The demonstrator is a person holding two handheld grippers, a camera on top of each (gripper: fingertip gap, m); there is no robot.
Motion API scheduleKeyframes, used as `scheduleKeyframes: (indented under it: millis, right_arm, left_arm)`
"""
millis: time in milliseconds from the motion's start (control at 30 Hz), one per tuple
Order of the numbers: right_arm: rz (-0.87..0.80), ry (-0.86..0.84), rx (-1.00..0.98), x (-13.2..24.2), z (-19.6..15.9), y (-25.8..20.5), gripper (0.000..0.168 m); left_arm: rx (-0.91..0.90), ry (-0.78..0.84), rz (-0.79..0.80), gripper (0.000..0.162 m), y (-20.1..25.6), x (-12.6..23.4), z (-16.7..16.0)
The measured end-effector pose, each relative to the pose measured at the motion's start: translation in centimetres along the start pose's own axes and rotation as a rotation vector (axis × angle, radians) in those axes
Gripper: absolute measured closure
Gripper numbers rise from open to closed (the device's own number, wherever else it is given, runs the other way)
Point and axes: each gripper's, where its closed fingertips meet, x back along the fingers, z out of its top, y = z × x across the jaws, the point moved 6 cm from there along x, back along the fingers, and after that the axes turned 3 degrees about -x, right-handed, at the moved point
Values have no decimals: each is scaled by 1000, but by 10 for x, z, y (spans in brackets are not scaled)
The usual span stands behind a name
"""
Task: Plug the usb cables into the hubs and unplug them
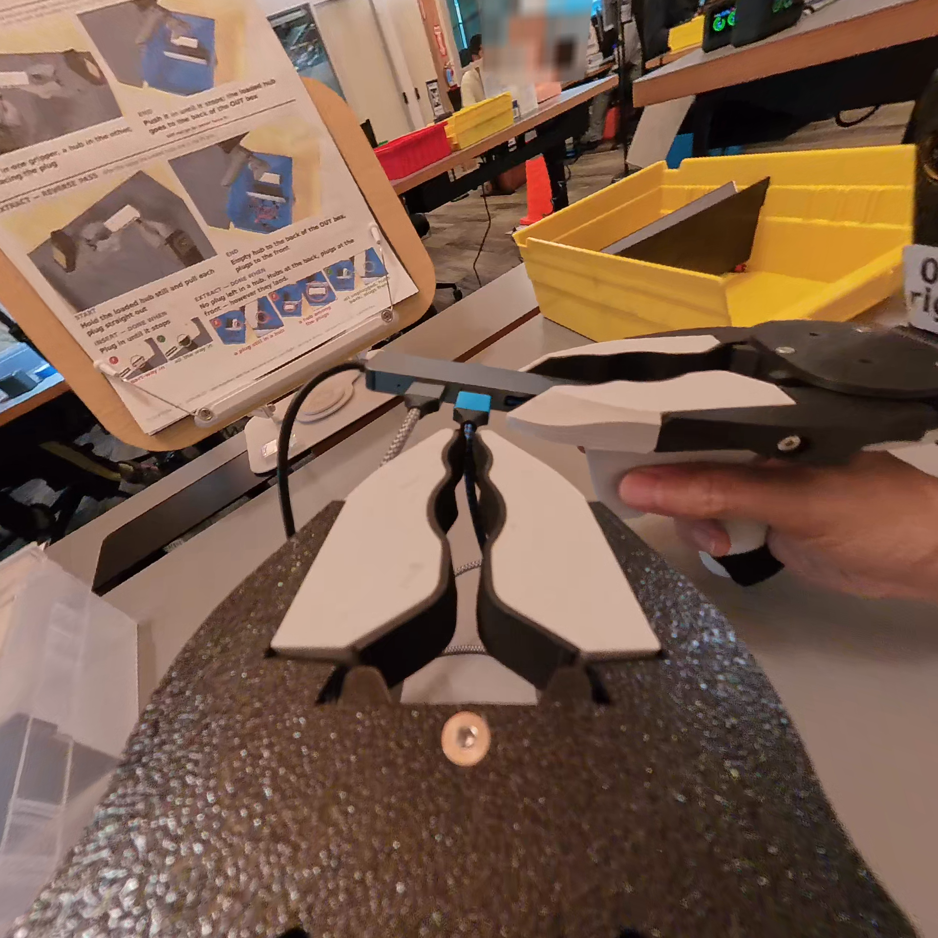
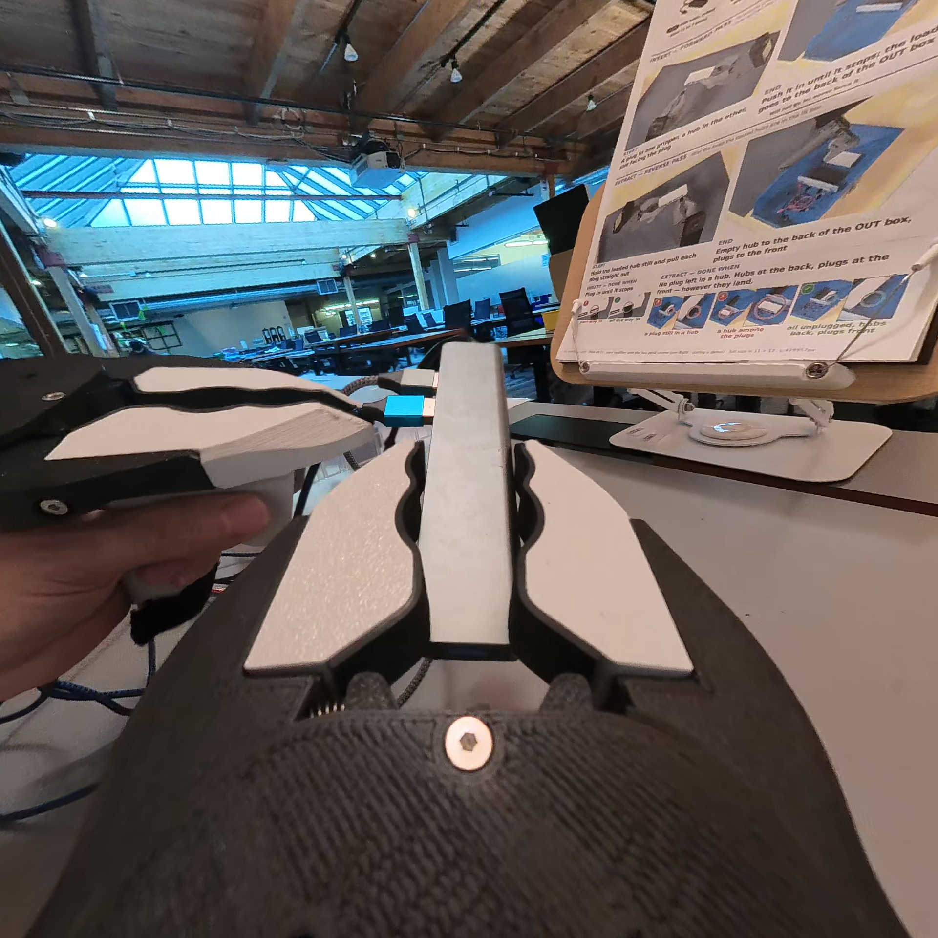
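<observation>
A grey USB hub (image 1: 446,378) is clamped lengthwise in my right gripper (image 2: 469,446), which is shut on it; the hub (image 2: 467,482) sticks out forward past the fingertips. In the left wrist view the right gripper (image 1: 520,393) reaches in from the right. A blue USB plug (image 1: 472,406) sits in the hub's side port, with a strip of its metal showing (image 2: 429,408). My left gripper (image 1: 467,439) is shut on the plug's black neck and blue cable, and it shows at the left in the right wrist view (image 2: 363,408). A silver plug (image 1: 424,393) with a braided cable sits in the neighbouring port.
A yellow bin (image 1: 634,299) with a black divider stands at the back right. An instruction sheet on a wooden stand (image 1: 203,254) rises right behind the hub. A clear plastic box (image 1: 51,660) is at the left. Loose cables (image 2: 76,695) lie on the grey table.
</observation>
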Motion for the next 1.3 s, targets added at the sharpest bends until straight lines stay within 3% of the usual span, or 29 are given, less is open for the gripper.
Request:
scheduleKeyframes:
  millis: [567, 933, 1100, 1300]
  right_arm:
    - [-29, -48, 72, -1, -4, 1, 136]
    - [-63, -121, 172, -3, -13, -7, 136]
    - [-72, -34, 126, 1, -3, -3, 136]
    - [-41, -48, 109, -1, -5, -3, 136]
  left_arm:
    - [39, -76, 9, 160, -3, -2, -7]
    - [-101, -128, -7, 160, -5, -5, -1]
    - [-200, -164, -29, 160, -5, -6, 10]
    - [-147, -146, -22, 160, -5, -1, 7]
